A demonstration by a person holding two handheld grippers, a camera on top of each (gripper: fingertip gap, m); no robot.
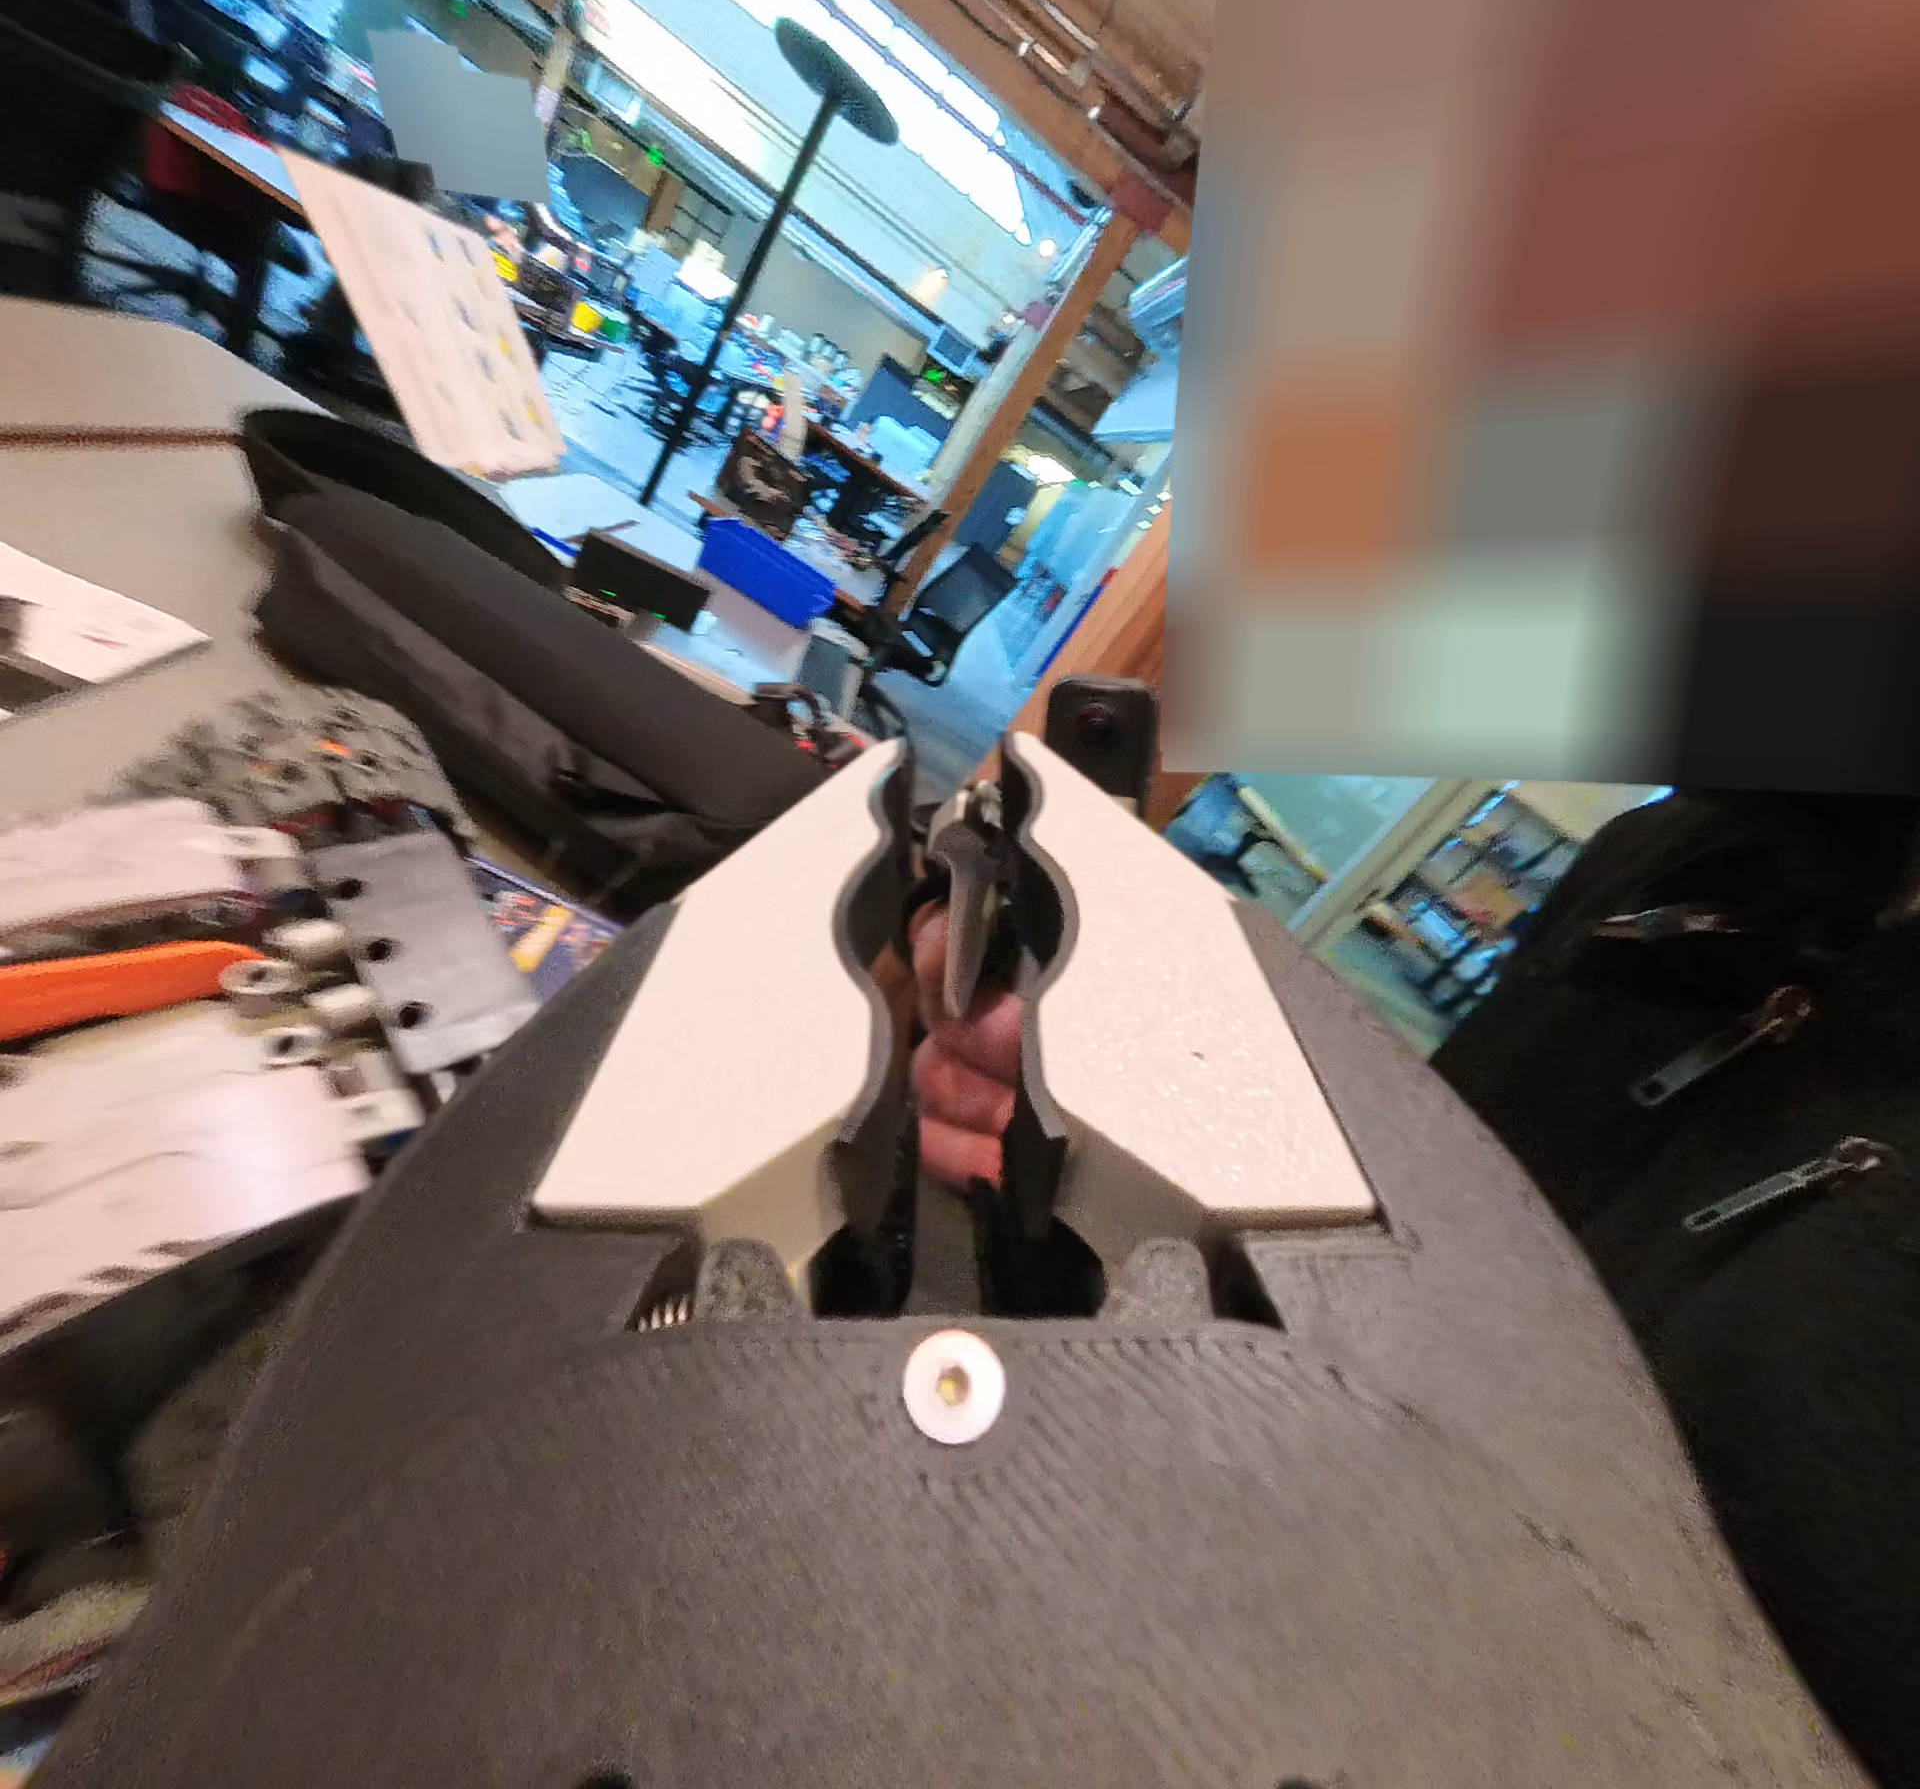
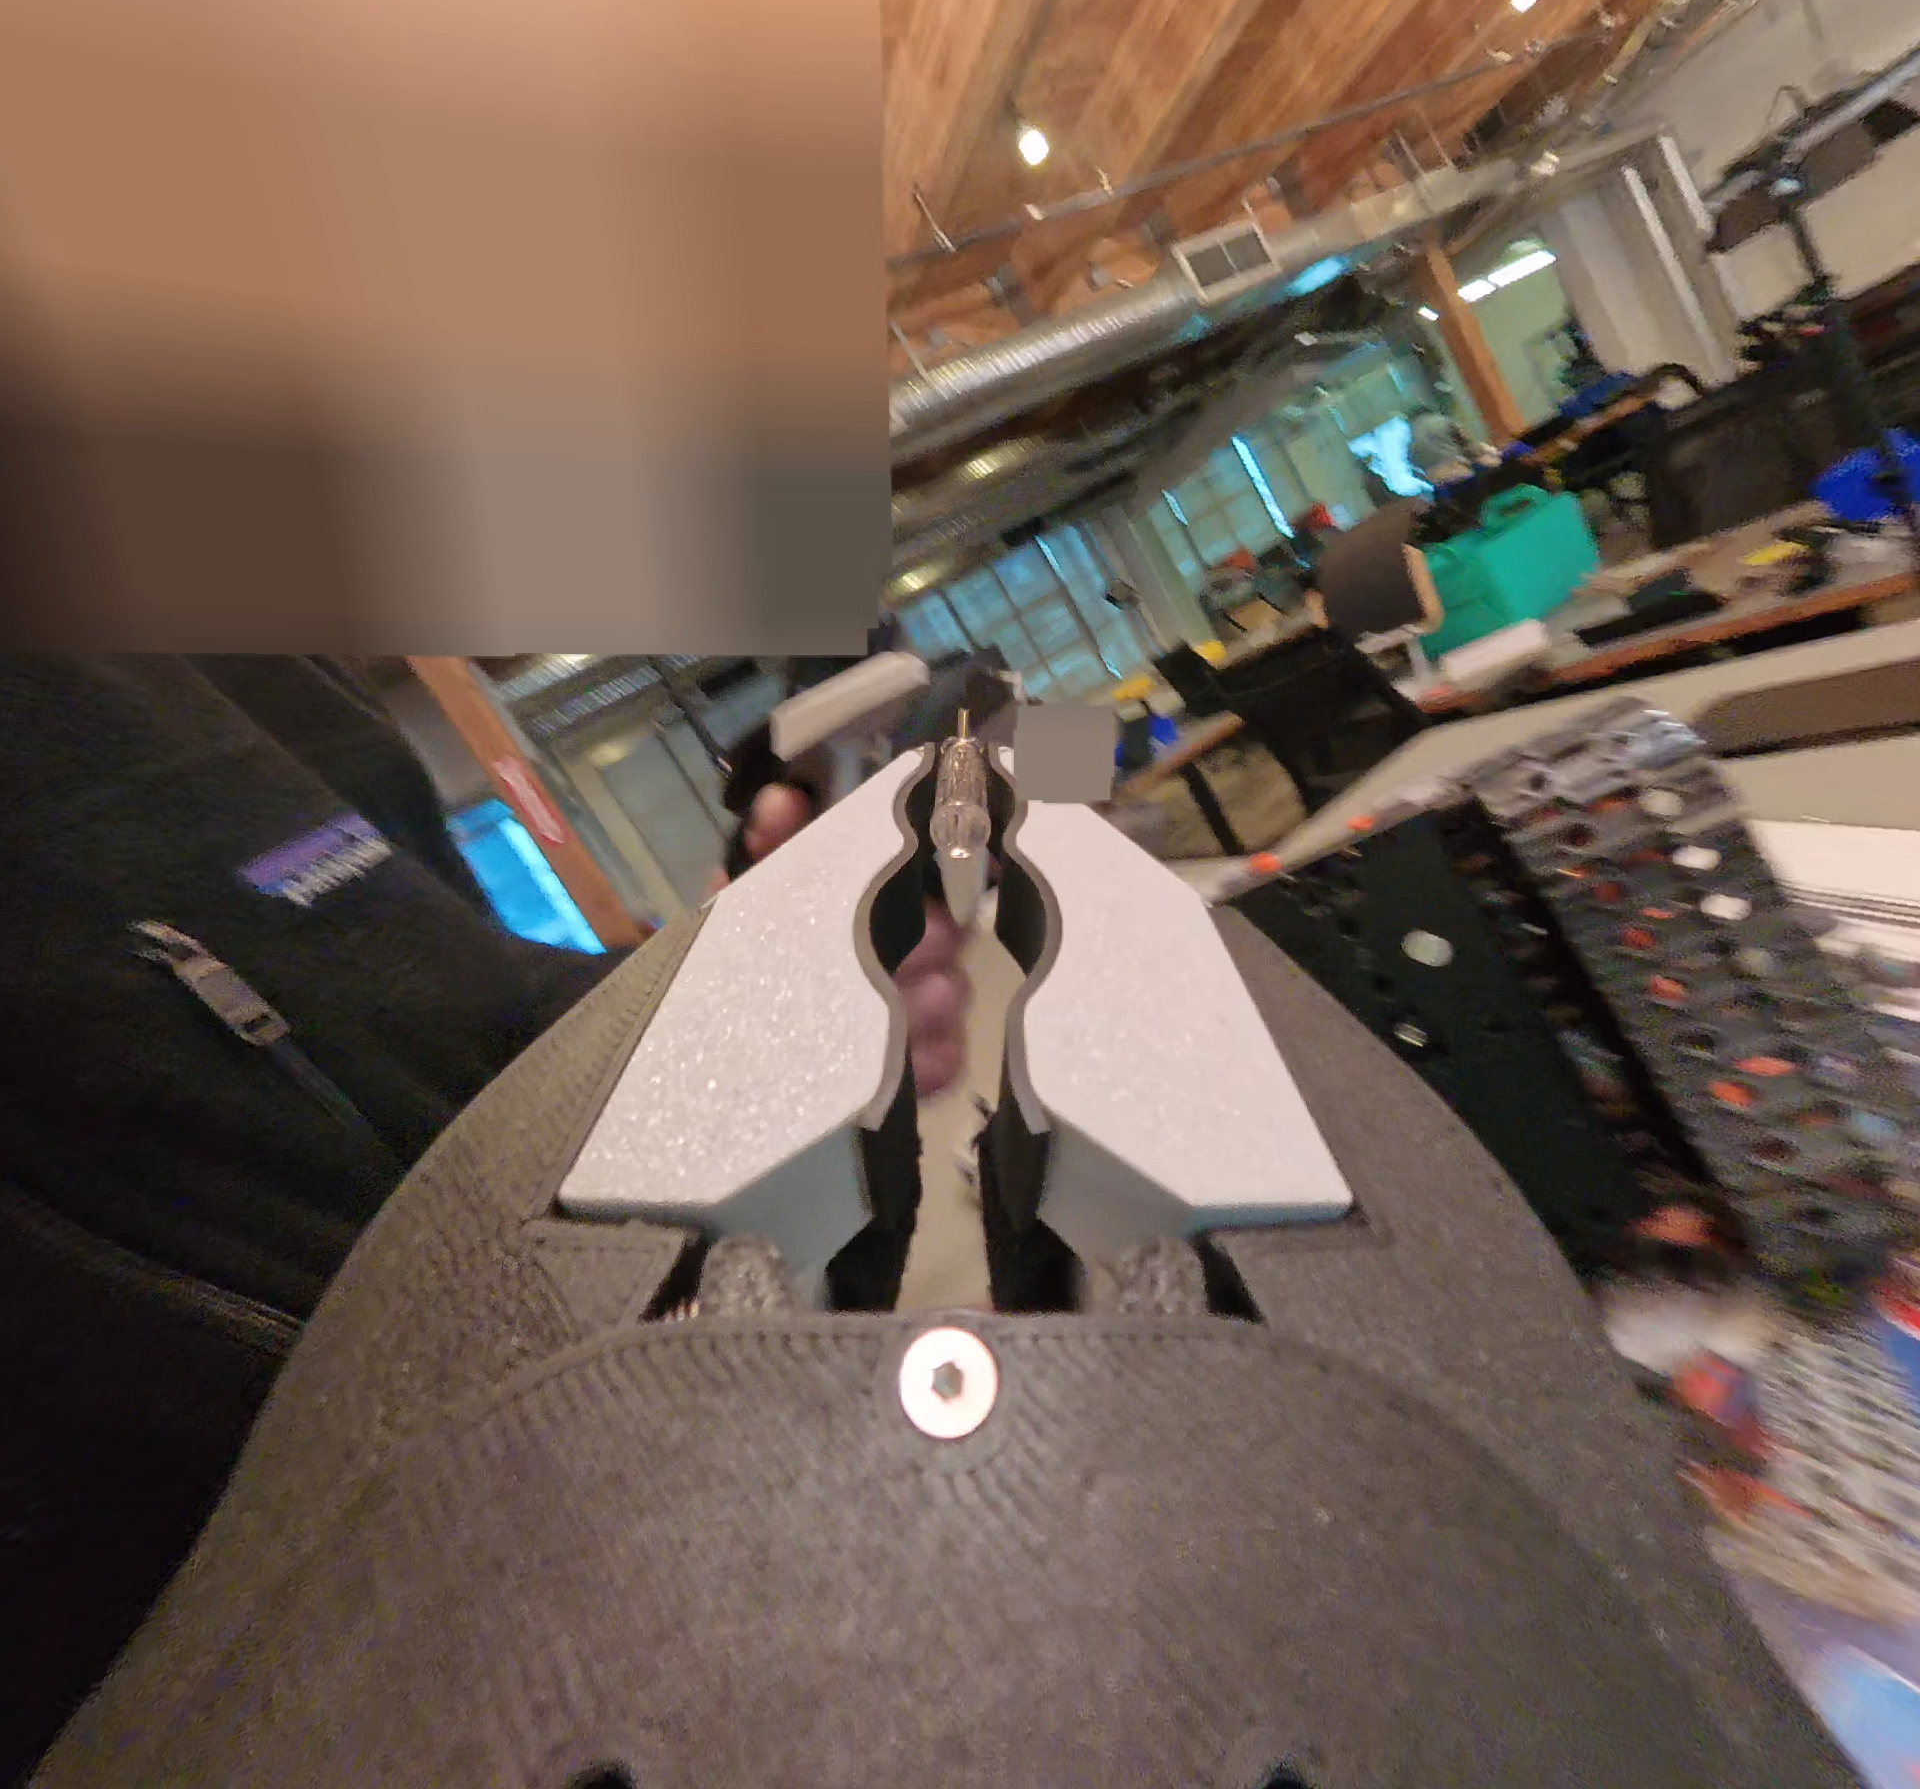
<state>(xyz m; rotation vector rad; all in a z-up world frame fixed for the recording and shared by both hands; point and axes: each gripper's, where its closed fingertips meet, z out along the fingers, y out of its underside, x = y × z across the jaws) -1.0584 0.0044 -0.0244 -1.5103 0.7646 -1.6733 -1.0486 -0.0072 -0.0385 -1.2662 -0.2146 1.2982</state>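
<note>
Black bag [image 1: 499,617], blue bin [image 1: 767,567], green container [image 2: 1507,550], office chair [image 1: 940,612]

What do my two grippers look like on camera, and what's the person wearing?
Both the left gripper and right gripper have a black ribbed printed body, pale grey wedge fingers with wavy black inner edges, and one silver screw at centre. The person wears a black jacket with metal zipper pulls.

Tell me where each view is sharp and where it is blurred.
Left wrist view: left gripper sharp, clutter on the table motion-smeared. Right wrist view: right gripper and clear-handled tool sharp, perforated black rack smeared, ceiling lamps glaring.
</note>
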